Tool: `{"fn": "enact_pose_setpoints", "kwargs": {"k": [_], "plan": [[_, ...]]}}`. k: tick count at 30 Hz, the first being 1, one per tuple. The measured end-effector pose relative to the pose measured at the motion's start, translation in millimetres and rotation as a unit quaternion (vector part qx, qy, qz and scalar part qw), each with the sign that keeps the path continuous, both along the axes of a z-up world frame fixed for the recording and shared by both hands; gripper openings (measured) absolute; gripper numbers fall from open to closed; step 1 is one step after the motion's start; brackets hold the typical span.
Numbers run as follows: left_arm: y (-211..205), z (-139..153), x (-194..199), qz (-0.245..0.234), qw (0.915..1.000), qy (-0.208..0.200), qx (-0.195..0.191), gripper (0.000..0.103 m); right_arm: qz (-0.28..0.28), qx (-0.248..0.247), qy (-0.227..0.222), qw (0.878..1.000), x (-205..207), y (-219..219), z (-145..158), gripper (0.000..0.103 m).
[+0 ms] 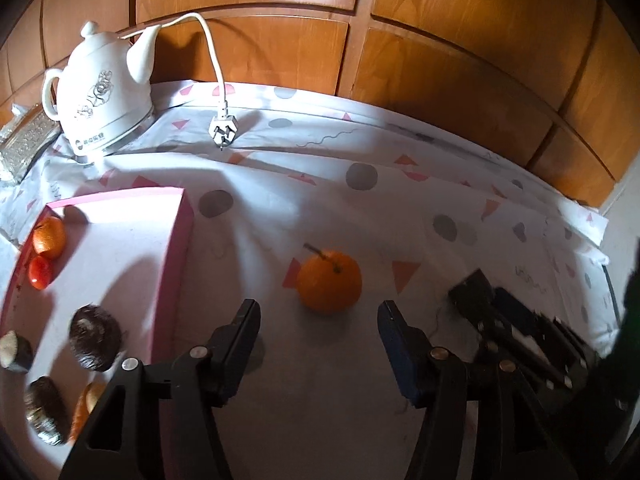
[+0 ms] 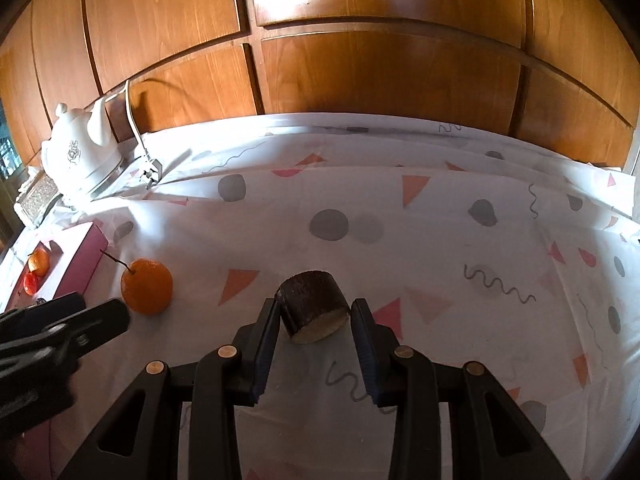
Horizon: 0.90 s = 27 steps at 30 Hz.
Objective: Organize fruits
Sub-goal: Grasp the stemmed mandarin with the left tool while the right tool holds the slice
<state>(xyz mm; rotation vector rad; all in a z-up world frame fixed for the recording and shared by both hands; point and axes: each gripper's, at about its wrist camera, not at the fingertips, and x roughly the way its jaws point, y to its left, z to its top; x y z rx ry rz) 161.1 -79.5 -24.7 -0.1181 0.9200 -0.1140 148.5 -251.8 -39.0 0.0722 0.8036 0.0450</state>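
Wood panel wall (image 2: 360,80) runs along the far edge of the table, well beyond both sets of jaws. Patterned cloth (image 2: 440,240) covers the tabletop; wide bare stretch ahead & right of the R jaws, cloth edge at far right.

Pink tray (image 1: 180,248) sits left of the L jaws, its near wall just beside the left finger. Inside: a small orange fruit (image 1: 49,238), a red fruit (image 1: 40,272), several dark brown pieces (image 1: 95,338), all toward the tray's left side; centre of tray open.

White kettle (image 1: 100,96) far ahead-left of the L jaws, its plug (image 1: 222,130) lying loose on the cloth beside it.

Orange (image 1: 330,280) w/ stem rests on the cloth just ahead of the L jaws, between the finger lines, not touched.

L gripper (image 1: 320,312): jaws part open, nothing held. No earlier view to compare.

R gripper (image 2: 316,312): jaws narrow, closed on a dark-skinned cut fruit piece (image 2: 314,306), pale cut face toward the camera, pads against both sides. L gripper sits close left of it.
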Motion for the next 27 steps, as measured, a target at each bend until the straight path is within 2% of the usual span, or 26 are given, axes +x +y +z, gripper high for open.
{"fn": "enact_pose_setpoints", "kwargs": {"k": [8, 11, 14, 18, 27], "plan": [[-10, -16, 27, 0.011, 0.9998, 0.008, 0.016, 0.061, -0.002, 0.02, -0.005, 1.0, -1, -5, 0, 0.037], [-12, -23, 33, 0.014, 0.9997, 0.015, 0.016, 0.054, -0.003, 0.022, -0.005, 1.0, -1, -6, 0, 0.037], [-14, -24, 34, 0.007, 0.9998, 0.002, 0.02, 0.044, -0.004, 0.022, -0.006, 1.0, -1, -6, 0, 0.037], [-16, -24, 31, 0.002, 0.9997, -0.006, 0.023, 0.039, -0.005, 0.017, -0.005, 1.0, 0, -4, 0, 0.037], [-15, -23, -1, -0.019, 0.9991, -0.016, 0.034, 0.039, -0.001, -0.003, 0.002, 1.0, -6, 2, 2, 0.037]]}}
